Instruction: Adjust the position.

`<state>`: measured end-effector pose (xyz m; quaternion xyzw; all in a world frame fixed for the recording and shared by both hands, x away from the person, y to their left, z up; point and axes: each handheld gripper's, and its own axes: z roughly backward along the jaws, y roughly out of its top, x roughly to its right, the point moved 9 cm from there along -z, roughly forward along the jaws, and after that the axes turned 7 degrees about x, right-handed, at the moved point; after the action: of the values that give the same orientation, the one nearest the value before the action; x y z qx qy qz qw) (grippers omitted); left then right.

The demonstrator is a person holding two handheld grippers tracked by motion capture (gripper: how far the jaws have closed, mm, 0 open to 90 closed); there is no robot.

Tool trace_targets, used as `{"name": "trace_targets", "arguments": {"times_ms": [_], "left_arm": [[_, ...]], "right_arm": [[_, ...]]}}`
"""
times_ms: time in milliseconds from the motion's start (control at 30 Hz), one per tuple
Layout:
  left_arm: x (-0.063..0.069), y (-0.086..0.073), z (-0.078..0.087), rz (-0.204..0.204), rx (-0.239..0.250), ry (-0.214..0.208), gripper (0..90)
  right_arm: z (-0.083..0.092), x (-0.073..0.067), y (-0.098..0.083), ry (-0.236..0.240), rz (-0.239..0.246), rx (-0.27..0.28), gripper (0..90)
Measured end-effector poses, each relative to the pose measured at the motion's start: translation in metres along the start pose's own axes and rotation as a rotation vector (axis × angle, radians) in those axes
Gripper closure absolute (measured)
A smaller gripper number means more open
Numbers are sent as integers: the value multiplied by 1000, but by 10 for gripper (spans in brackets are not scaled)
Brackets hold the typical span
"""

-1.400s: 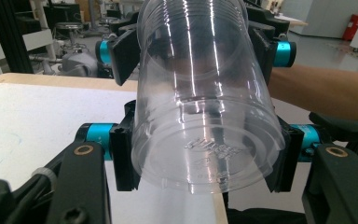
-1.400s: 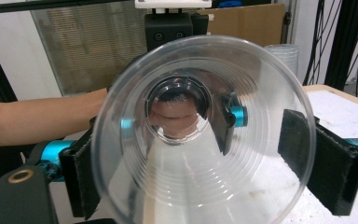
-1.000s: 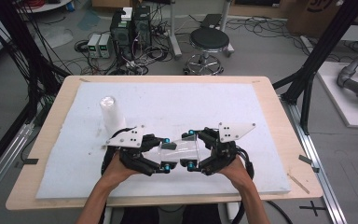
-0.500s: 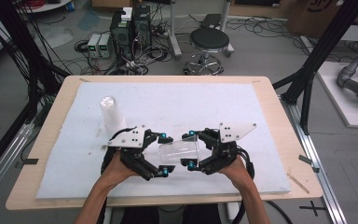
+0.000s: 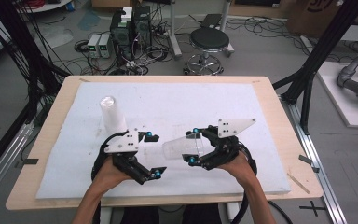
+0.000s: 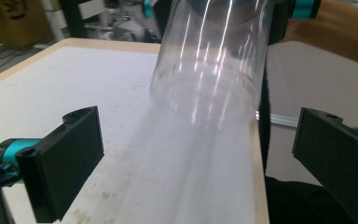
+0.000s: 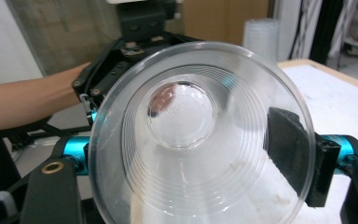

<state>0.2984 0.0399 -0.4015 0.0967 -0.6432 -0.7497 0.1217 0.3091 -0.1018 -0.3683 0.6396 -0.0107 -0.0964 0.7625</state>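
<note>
A clear plastic cup [image 5: 182,147] lies on its side above the white mat [image 5: 191,102]. My right gripper [image 5: 194,146] is shut on it near the rim, its jaws having just closed in. In the right gripper view I look into the cup's mouth [image 7: 200,130], with a black pad [image 7: 291,149] pressed on its wall. My left gripper [image 5: 154,155] stands open just left of the cup's base; its jaws have just been opening and hold nothing. In the left gripper view the cup [image 6: 209,60] hangs ahead of the wide-apart left gripper [image 6: 198,156].
A stack of clear cups [image 5: 112,114] stands upside down on the mat, behind the left hand, and the same stack [image 7: 261,32] appears in the right gripper view. The wooden table edge [image 5: 279,121] frames the mat. Cables, a stool and equipment sit on the floor beyond.
The left gripper's jaws have gone from shut to wide apart and that hand has drawn back to the left. The cup stays with the right gripper, which has tightened on it.
</note>
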Motion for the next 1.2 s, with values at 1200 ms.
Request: {"name": "trace_targets", "arguments": {"times_ms": [1200], "left_arm": [[-69,-100,101,201,27,576,18]], "right_arm": [[-17,73,-17,-338,-69,-528,257]]}}
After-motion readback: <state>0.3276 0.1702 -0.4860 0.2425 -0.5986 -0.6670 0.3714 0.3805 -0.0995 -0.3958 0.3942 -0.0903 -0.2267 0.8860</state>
